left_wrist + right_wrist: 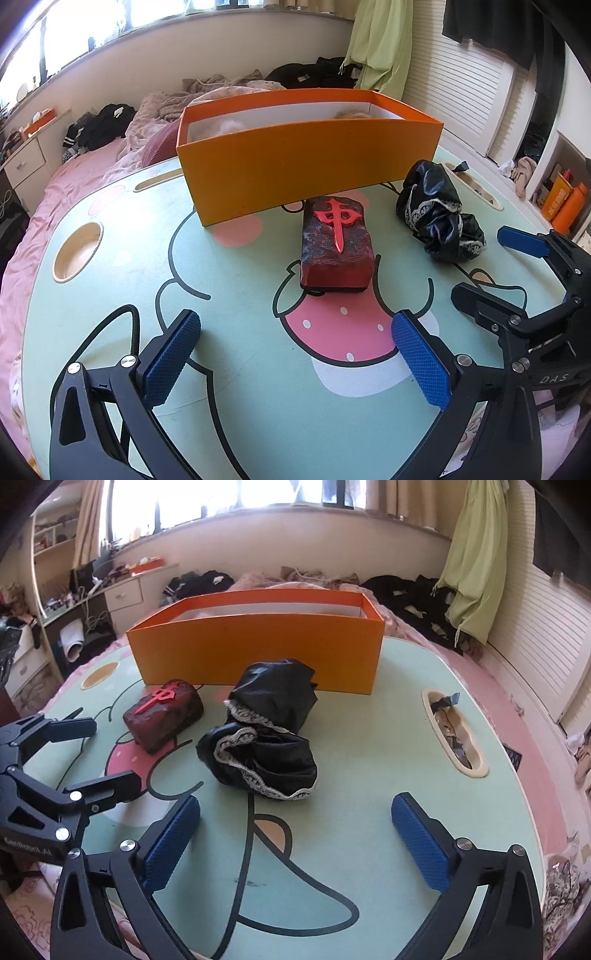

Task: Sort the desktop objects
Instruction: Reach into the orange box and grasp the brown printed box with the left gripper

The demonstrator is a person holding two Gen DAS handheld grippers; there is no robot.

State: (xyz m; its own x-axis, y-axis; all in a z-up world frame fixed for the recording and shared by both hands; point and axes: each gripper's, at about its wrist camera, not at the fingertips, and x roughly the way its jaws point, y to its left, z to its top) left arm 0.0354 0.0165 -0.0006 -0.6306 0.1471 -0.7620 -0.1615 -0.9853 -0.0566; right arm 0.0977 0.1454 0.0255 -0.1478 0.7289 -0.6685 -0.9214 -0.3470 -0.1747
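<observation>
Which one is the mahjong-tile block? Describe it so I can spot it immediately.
Find the orange box at the far side of the green table. Just in front of its long wall lies a dark red block, with crumpled black fabric beside it. Only the block is rigid, with a raised bright red character on top.

A matt orange cardboard box (258,650), white inside. Crumpled glossy black cloth (266,734) (edged in white lace). A rough, dull-red mahjong-tile block (338,245). Smooth matt printed desk (369,775). Blue fingers (419,840), finely knurled.
</observation>
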